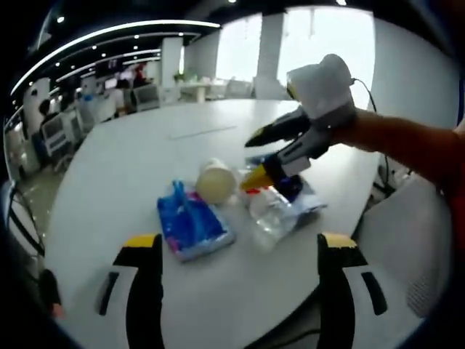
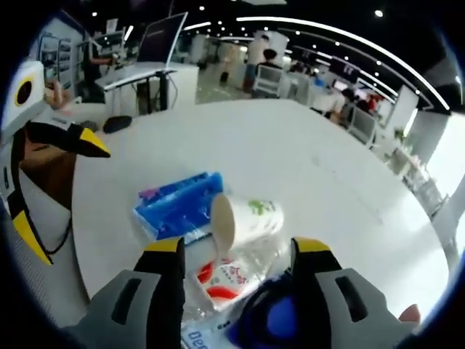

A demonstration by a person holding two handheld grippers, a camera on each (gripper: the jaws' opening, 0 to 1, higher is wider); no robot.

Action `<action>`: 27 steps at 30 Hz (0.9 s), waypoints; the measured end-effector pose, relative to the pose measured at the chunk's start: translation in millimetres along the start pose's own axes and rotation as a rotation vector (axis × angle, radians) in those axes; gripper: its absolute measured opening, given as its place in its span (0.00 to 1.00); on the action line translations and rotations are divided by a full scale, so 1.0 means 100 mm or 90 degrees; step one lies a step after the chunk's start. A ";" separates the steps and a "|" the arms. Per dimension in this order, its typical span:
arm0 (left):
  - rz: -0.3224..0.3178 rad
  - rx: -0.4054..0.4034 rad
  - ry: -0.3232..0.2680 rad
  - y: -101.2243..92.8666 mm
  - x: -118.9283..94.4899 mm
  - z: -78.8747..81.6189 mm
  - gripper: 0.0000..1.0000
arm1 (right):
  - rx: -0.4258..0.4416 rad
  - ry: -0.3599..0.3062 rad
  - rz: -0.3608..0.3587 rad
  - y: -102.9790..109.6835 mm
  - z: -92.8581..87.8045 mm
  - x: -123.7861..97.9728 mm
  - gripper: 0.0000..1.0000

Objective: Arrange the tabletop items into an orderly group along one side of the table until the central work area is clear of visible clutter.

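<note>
On the white round table (image 1: 131, 160) a blue tissue pack (image 1: 192, 225) lies beside a paper cup (image 1: 216, 182) tipped on its side. Right of them is a clear plastic packet (image 1: 280, 207) with a blue cap. My left gripper (image 1: 240, 243) is open short of the pack, holding nothing. My right gripper (image 1: 254, 156) hovers open over the packet. In the right gripper view the packet (image 2: 225, 280) with red print lies between the open right gripper (image 2: 236, 251), the cup (image 2: 243, 218) and tissue pack (image 2: 174, 207) just ahead. The left gripper (image 2: 62, 193) shows open at the left.
The table's near edge (image 1: 240, 327) curves just under my left jaws, with a white chair (image 1: 407, 240) to the right. An orange sleeve (image 1: 414, 142) holds the right gripper. Desks, monitors and people (image 2: 269, 62) stand beyond the table's far side.
</note>
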State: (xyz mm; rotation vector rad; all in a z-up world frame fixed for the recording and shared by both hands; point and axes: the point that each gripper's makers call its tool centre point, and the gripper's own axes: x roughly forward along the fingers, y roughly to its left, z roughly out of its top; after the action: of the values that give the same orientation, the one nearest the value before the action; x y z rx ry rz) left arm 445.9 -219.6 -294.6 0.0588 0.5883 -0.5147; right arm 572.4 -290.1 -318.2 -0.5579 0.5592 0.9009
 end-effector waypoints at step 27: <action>-0.002 -0.008 -0.002 0.01 0.00 0.01 0.85 | -0.005 0.027 0.014 -0.03 0.00 0.37 0.45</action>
State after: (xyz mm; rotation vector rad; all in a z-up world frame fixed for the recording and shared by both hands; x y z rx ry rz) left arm 447.2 -219.0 -293.7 0.0460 0.5888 -0.5143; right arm 593.0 -271.0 -342.0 -0.5795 0.6025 0.9143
